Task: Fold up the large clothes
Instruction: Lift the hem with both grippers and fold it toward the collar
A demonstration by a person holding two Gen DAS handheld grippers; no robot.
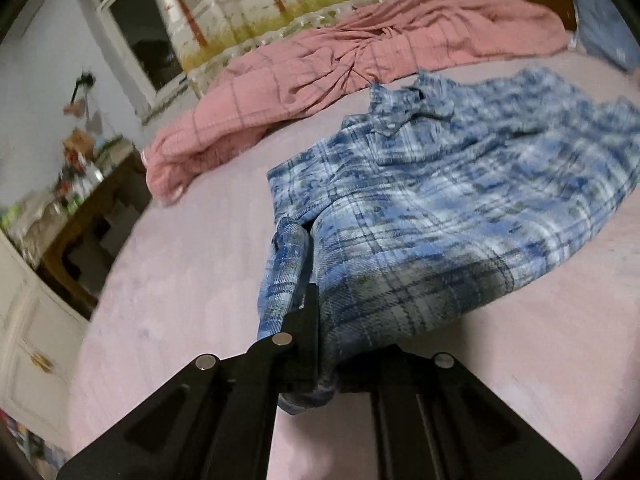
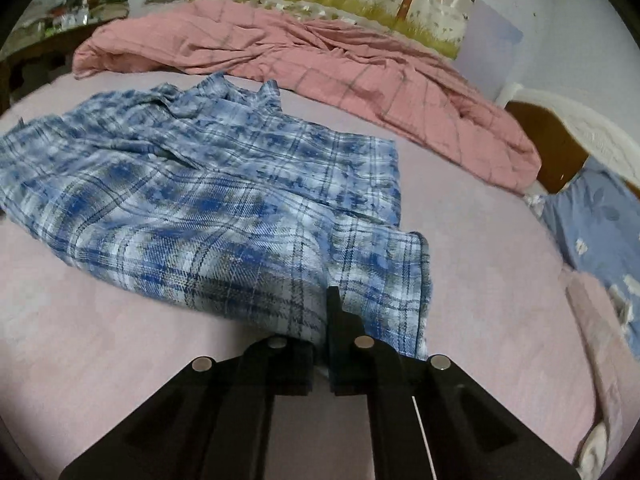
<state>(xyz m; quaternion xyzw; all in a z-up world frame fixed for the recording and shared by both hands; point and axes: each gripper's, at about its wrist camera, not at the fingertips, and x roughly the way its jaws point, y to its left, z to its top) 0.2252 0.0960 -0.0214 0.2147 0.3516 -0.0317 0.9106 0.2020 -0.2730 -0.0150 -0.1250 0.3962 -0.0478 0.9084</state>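
Plaid shirt (image 1: pixel 440 200) hem pinched by left tool (image 1: pixel 316 320) and right tool (image 2: pixel 324 320).

- Left wrist view: the right finger of the left gripper (image 1: pixel 325 344) is hidden under the plaid garment (image 1: pixel 440 208).
- The items on the desk (image 1: pixel 92 216) at far left are blurred; they cannot be identified.
- Right wrist view: the garment (image 2: pixel 192 200) is cut off at the left edge.
- The blue pillow (image 2: pixel 600 232) is cut off at the right edge.
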